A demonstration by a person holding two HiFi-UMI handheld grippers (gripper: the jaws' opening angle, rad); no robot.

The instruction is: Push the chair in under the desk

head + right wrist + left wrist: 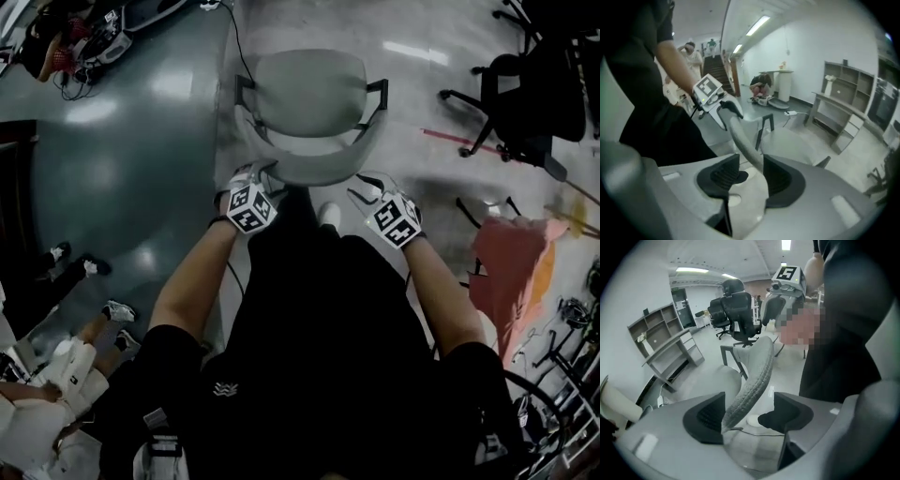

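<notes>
A grey chair [309, 89] stands in front of me with its curved backrest [319, 167] toward me. My left gripper [258, 180] is at the backrest's left end and my right gripper [370, 189] at its right end. In the left gripper view the backrest's edge [754, 376] runs between the wide-apart pads of the left gripper [747, 413], with a clear gap on the right side. In the right gripper view the backrest [743, 138] lies against the right pad of the right gripper [752, 176], with a gap at the left pad. A grey desk [670, 352] with shelves stands beyond the chair.
Black office chairs [525, 94] stand at the right. An orange cloth [511, 272] hangs over a frame near my right arm. People sit on the floor at the lower left [56, 384]. Cables and gear [84, 47] lie at the top left.
</notes>
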